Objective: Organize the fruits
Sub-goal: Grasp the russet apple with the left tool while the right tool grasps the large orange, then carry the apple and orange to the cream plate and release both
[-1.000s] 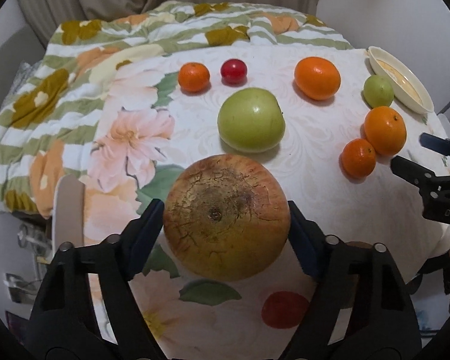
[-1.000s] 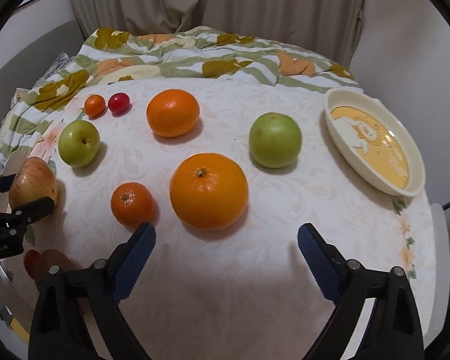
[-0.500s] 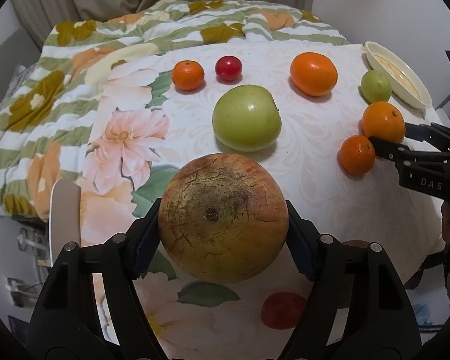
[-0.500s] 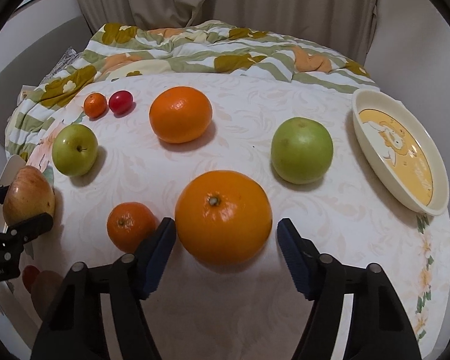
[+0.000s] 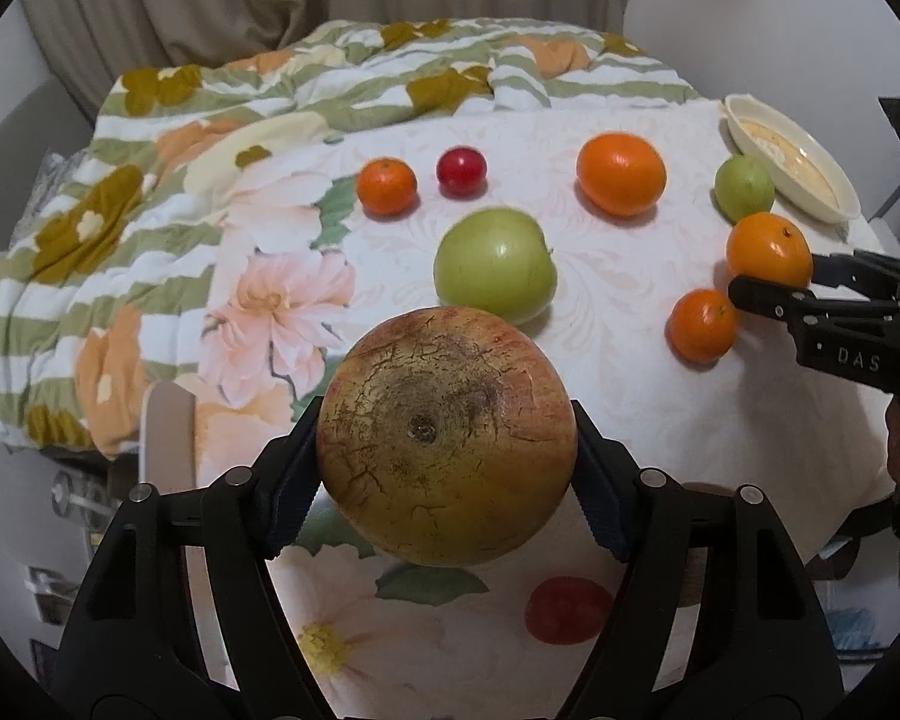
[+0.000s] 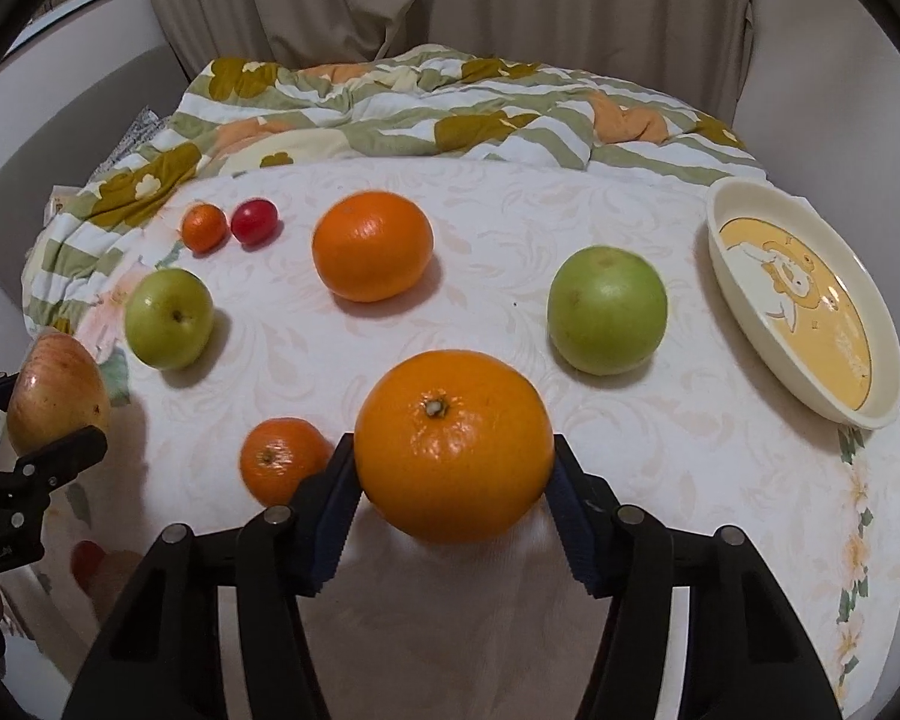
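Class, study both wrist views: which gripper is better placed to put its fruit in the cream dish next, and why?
Right. The right gripper is closed on the large orange, with the cream dish nearby on its right. The left gripper holds the russet apple across the table.

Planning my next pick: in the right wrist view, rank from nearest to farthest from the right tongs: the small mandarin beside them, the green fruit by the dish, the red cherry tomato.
1. Small mandarin, just left of the right tongs.
2. Green fruit, ahead right, near the dish.
3. Cherry tomato, far left at the back.
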The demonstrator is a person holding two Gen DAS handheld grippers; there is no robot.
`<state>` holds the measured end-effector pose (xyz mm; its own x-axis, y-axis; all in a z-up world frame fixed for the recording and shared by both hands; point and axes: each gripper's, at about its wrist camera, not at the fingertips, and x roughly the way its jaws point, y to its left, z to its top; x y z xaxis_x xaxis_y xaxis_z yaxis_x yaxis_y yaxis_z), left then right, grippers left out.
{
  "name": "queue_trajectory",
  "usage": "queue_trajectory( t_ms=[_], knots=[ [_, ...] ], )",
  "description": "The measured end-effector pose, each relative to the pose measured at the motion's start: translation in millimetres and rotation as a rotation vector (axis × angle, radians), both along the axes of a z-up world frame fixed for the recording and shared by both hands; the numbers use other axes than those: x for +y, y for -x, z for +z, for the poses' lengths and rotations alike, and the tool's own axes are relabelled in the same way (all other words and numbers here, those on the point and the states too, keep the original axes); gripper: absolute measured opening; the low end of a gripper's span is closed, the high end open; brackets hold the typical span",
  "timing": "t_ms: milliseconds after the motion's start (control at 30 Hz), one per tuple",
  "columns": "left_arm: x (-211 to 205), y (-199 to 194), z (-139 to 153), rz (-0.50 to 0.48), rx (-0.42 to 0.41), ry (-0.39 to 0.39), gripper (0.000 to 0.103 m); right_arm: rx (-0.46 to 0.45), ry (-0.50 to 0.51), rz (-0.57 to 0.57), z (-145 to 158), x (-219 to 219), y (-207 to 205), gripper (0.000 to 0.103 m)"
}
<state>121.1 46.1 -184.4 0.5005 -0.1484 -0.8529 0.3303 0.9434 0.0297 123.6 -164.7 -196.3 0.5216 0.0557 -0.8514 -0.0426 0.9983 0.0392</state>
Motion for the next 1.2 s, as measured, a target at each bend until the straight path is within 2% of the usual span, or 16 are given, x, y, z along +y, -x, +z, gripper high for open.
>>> queue_trajectory(
  t_ms=[233, 467, 633, 933, 1200],
  knots=[
    [-8.0, 6.6, 36.6, 0.016, -0.050, -0.001, 0.081, -0.036, -0.021, 0.001, 35.6, -10.3, 12.4, 0.055],
    [-40.0, 8.6, 81.0, 0.044, -0.101, 0.006, 0.081, -0.069, -0.064, 0.002, 78.0, -50.7, 19.9, 0.055],
    [-83.1, 2.3, 107.4, 0.077, -0.129, 0.050, 0.081, -0.090, -0.056, 0.012, 103.2, -97.2, 18.4, 0.055],
    [-180.1, -19.7, 126.0, 0.099, -0.163, 0.100, 0.081, -0.117, -0.031, 0.025, 122.6, -189.6, -4.8, 0.055],
    [-261.6, -57.7, 121.3, 0.020, -0.151, 0.137, 0.081, -0.121, -0.020, 0.018, 122.0, -248.2, -27.1, 0.055]
  ],
)
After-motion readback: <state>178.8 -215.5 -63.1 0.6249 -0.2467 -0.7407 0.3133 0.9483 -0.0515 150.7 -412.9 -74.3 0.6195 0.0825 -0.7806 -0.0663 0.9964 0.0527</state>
